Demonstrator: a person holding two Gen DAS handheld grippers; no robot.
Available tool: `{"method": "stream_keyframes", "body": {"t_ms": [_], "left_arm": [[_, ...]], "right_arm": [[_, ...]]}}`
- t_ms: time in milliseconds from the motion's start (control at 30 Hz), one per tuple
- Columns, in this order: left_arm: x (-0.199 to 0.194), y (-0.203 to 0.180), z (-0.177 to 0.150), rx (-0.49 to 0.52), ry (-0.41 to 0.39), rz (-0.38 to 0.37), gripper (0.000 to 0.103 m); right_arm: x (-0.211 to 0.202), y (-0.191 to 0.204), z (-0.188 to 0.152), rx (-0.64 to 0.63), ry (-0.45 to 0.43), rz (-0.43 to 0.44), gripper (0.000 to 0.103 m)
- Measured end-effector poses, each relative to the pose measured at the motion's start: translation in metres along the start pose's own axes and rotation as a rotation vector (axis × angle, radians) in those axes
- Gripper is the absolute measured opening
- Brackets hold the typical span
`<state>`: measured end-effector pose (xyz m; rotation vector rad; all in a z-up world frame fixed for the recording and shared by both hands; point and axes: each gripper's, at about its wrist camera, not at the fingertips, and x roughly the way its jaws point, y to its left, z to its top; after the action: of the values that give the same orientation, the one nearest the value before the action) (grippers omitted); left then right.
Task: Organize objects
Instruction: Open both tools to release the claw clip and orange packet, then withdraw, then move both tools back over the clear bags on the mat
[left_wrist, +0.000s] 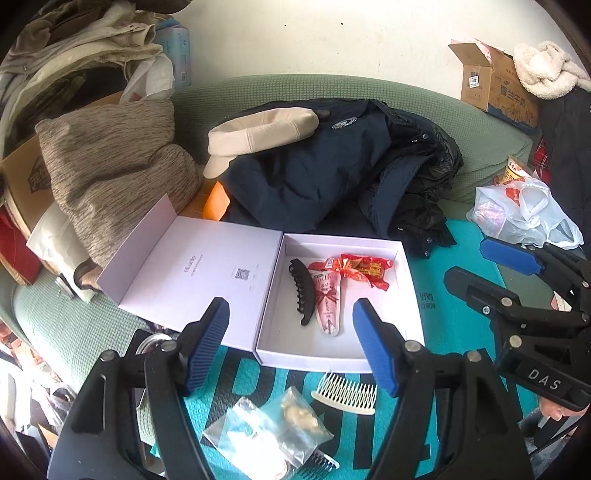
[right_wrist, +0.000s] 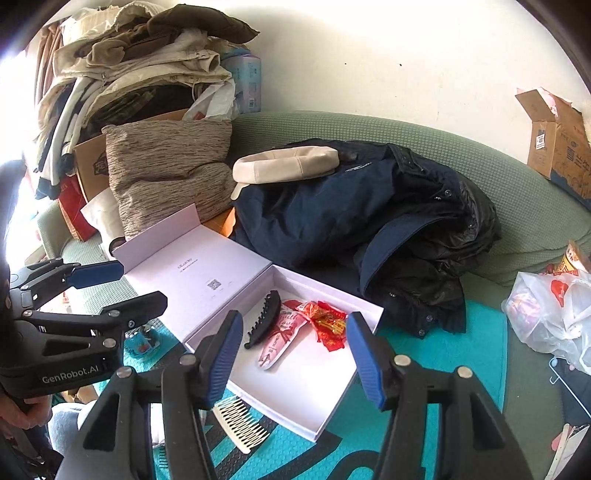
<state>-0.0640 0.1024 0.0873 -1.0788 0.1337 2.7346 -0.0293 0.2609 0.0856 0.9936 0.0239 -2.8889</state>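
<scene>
1. The left claw (left_wrist: 291, 343) is held spread, with nothing between its blue pads (left_wrist: 208, 343); the right claw (right_wrist: 291, 360) is spread as well and is empty. Both hover above the near edge of the white box (left_wrist: 406, 280), without touching it.

2. Inside the open tray of the box, a black hair claw clip (left_wrist: 303, 295), a pink sachet (left_wrist: 328, 306) and a red snack packet (left_wrist: 364, 271) are already lying. The clip touches the sachet, and the packet lies partly over the top of the sachet.

3. Outside the box, on the teal mat (left_wrist: 458, 236), three things are left: a white comb (left_wrist: 345, 395) just beside the front wall of the box, a clear plastic bag (left_wrist: 269, 428) with small pale pieces inside, and a dark comb (left_wrist: 319, 463) partly under that bag.

4. The white comb is judged the likely next thing, since it lies nearest to both claws. It should be taken across its solid spine, not across the teeth, which may bend or slip.

5. The comb lies flat on the mat, so the claw should be brought down steeply, with one pad on each side of the spine.

6. It should be set in the free front part of the tray, so that the things already inside are not pushed.

7. The lid (left_wrist: 192, 266) lies open to the left, so it does not stand in the way.
</scene>
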Motion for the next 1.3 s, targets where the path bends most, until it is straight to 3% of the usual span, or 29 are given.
{"method": "stream_keyframes", "body": {"t_ms": [533,1300], "left_arm": [[-0.028,0.004,-0.071,-0.051,0.047,0.042,0.07],[-0.026,0.033,-0.173,-0.208,0.154,0.042,0.07]], "right_arm": [[-0.022,0.037,-0.049,-0.05,0.036,0.096,0.059],[-0.009,0.066,-0.126,-0.05,0.126,0.24,0.059]]}}
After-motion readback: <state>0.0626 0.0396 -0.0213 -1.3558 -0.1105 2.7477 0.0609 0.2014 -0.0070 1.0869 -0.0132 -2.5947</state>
